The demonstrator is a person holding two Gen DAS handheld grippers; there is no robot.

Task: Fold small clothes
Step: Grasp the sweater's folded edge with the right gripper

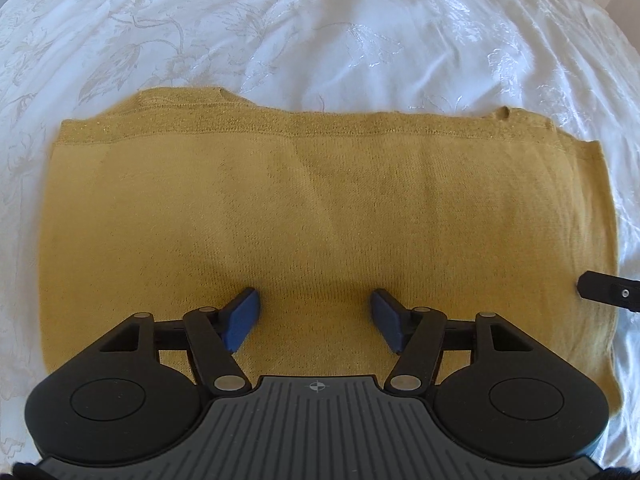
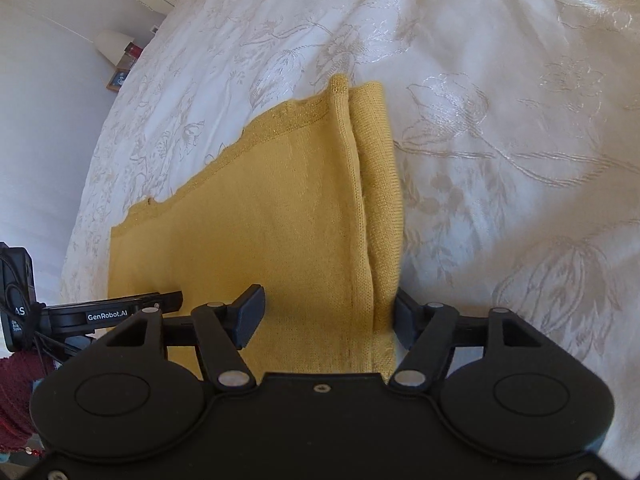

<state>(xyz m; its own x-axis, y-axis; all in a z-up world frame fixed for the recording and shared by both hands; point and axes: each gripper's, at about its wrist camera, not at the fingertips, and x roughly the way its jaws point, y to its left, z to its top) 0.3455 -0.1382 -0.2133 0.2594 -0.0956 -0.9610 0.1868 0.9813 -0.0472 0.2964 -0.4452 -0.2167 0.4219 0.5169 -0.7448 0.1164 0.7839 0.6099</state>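
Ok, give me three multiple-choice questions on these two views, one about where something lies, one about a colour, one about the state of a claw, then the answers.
1. Where does the mustard-yellow knit garment lie?
A. on a wooden floor
B. on the white embroidered bedspread
C. in a basket

2. What colour are the pads of the left claw?
A. blue
B. red
C. green

3. How does the right claw stand?
A. shut on a sock
B. shut on nothing
C. open, over the garment's folded edge

Answers: B, white floral cloth surrounds the knit on all visible sides. A, both pads show blue in the left wrist view. C, its fingers stand wide apart with the layered edge between them, nothing pinched.
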